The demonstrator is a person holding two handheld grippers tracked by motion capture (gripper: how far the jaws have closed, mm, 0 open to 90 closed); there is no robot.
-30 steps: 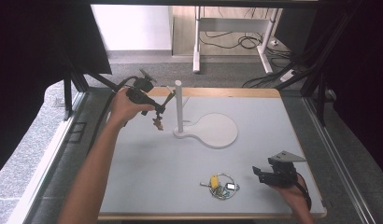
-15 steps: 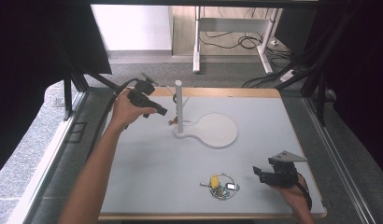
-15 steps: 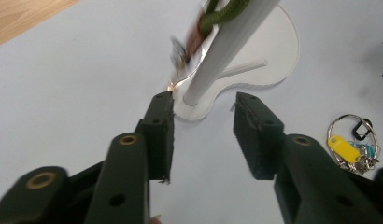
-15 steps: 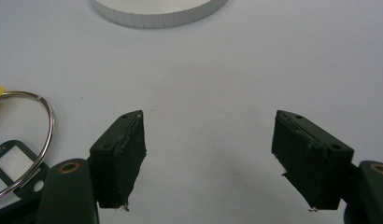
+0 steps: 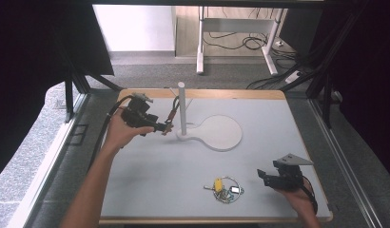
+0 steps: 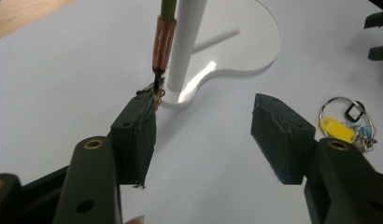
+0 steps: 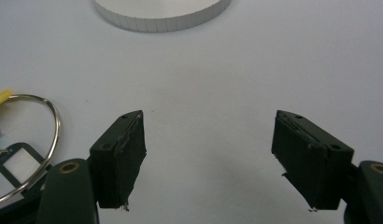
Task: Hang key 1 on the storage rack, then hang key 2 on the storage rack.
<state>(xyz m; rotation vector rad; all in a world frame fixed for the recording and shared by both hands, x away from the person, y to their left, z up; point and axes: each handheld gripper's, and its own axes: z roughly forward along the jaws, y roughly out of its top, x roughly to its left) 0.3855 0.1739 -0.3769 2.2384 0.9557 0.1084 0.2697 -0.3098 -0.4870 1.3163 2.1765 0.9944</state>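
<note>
A white stand (image 5: 217, 134) has an upright post (image 5: 181, 107) on a flat round base. A thin strap (image 5: 172, 114) with a copper-coloured sleeve (image 6: 164, 39) hangs beside the post, ending in a black cord and a small metal ring. My left gripper (image 5: 163, 127) is open just left of the post. In the left gripper view (image 6: 206, 126), the ring sits right at its left jaw's tip and nothing is between the jaws. A key ring (image 5: 224, 189) with a yellow tag (image 6: 337, 129) lies on the near table. To its right, my right gripper (image 5: 262, 177) is open and empty (image 7: 208, 140).
The white table top (image 5: 155, 175) has a wooden rim, with dark frame bars at both sides. Desk legs and cables stand on the floor beyond the far edge. The key ring's large loop (image 7: 52, 140) lies just left of the right gripper's left jaw.
My left gripper has come down and nearer, level with the strap's lower end, and the strap now hangs close along the post. The right gripper has hardly moved.
</note>
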